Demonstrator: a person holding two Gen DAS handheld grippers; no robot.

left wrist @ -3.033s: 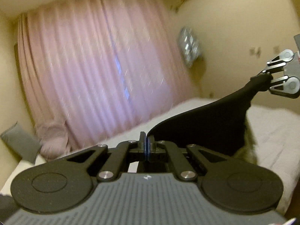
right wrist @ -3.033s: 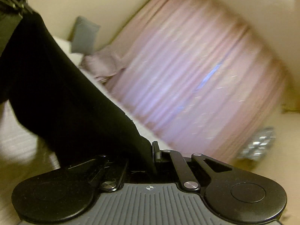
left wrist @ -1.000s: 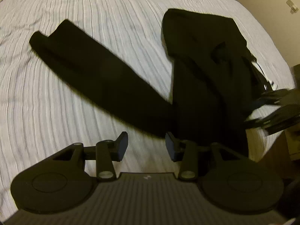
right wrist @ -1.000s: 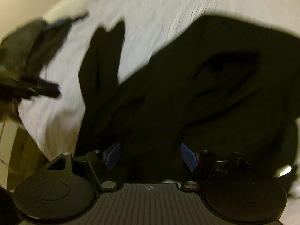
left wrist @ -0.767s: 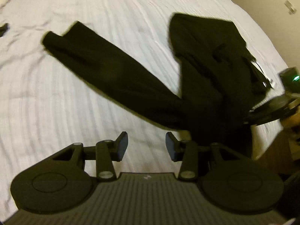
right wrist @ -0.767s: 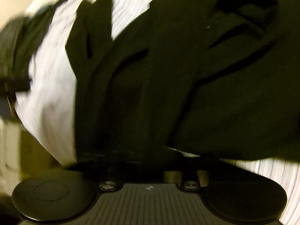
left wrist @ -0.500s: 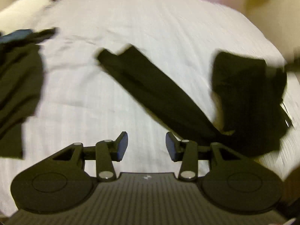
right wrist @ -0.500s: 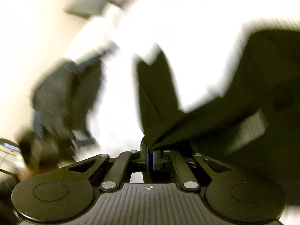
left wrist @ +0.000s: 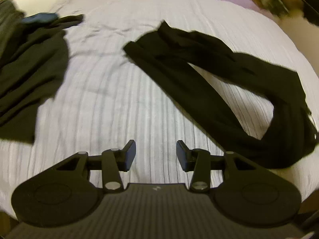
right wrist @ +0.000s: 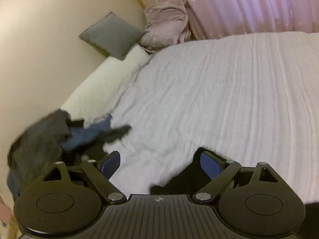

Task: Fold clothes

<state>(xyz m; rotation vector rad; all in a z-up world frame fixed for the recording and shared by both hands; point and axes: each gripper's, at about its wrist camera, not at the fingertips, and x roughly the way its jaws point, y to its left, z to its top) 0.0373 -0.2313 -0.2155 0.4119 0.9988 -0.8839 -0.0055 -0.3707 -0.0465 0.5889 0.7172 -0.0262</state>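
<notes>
A long black garment lies folded over on itself in a V shape on the white bed, to the right of centre in the left wrist view. My left gripper is open and empty, hovering above bare bedding just left of the garment's near bend. My right gripper is open and empty; a black cloth edge shows just below its right finger. The right gripper itself is only a blur at the top right of the left wrist view.
A pile of dark and blue clothes lies at the bed's left side, also in the right wrist view. A grey cushion, white pillow, pink blanket and pink curtain sit at the far end.
My right gripper was shut on the black garment half a second ago; it has let go, opened and lifted away. The garment's upper half now lies folded back toward its far end.
</notes>
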